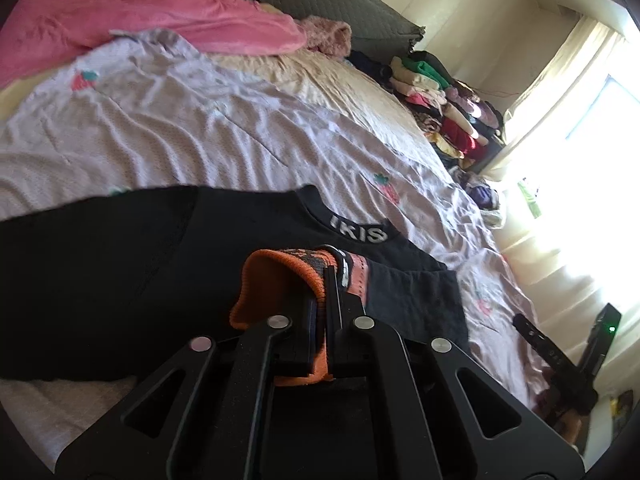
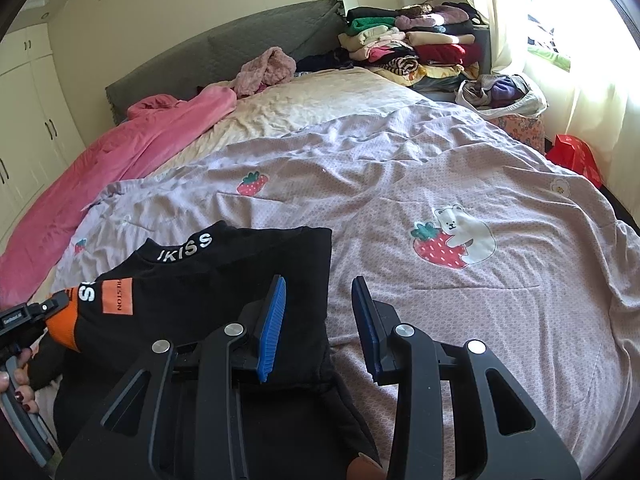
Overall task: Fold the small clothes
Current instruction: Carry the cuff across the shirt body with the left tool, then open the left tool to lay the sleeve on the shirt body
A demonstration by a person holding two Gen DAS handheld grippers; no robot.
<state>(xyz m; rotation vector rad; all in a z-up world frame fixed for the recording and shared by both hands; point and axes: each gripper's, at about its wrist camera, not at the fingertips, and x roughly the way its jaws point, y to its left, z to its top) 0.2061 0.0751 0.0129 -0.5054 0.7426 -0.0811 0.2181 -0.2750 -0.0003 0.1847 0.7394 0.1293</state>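
Observation:
A small black top [image 1: 120, 272] with white collar lettering lies on the lilac strawberry bedspread [image 1: 200, 128]. My left gripper [image 1: 326, 280] is shut on its orange sleeve cuff [image 1: 280, 280], holding it over the black body. In the right wrist view the top [image 2: 224, 280] lies at lower left, its orange cuff [image 2: 64, 322] held by the left gripper [image 2: 56, 304] at the left edge. My right gripper [image 2: 320, 312] is open and empty, its blue pads [image 2: 274, 320] over the top's right edge. The right gripper also shows in the left wrist view [image 1: 560, 348] at lower right.
A pink blanket [image 2: 120, 152] lies along the bed's far left. Stacked folded clothes [image 2: 412, 44] sit at the headboard's right end, with a bag of clothes [image 2: 500, 92] and a red bag [image 2: 576, 156] by the window. White wardrobes [image 2: 28, 120] stand at left.

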